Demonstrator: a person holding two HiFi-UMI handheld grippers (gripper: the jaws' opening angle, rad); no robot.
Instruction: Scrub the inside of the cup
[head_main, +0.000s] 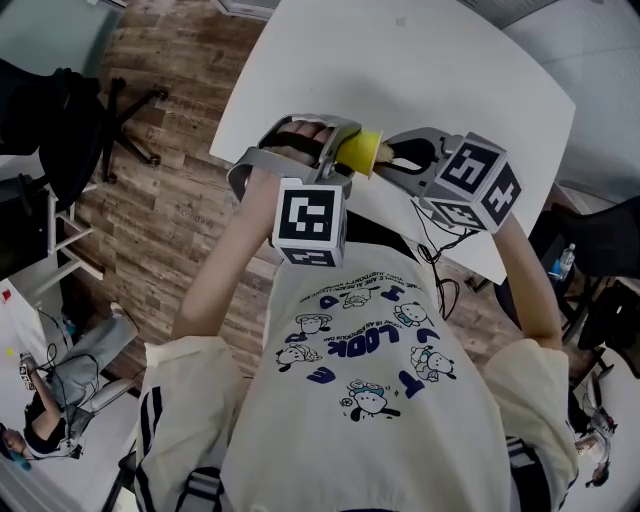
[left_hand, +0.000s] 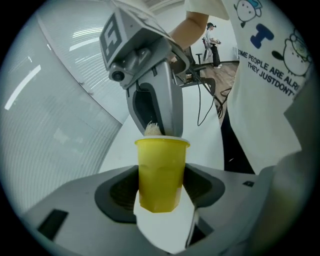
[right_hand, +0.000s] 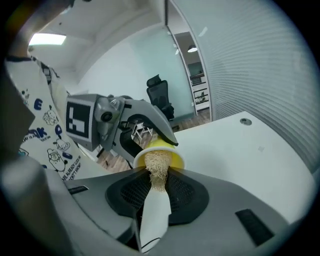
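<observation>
Two grippers meet in mid-air just in front of the person's chest, over the near edge of one white table. Between them are one yellow cup and one brush.

One gripper, the left gripper, is clamped on the cup. In its own view both pads press against the cup's sides, one on each side, with the base towards the camera and the rim at the far end. In the head view the cup lies roughly on its side, its mouth turned to the right, and touches nothing but the jaws.

One gripper, the right gripper, comes in from the right. Its two jaws are closed on the brush's white handle, which runs straight out between them. The brush has a single head of pale, straw-coloured fibres, and this head sits in the cup's mouth, filling most of the opening. From the left gripper view only a small tuft of fibres shows above the yellow rim.

Two marker cubes are in sight, one on each gripper: the left cube is nearest the person's shirt and the right cube is further right. One black office chair stands on the wooden floor, well to the left of the table.
</observation>
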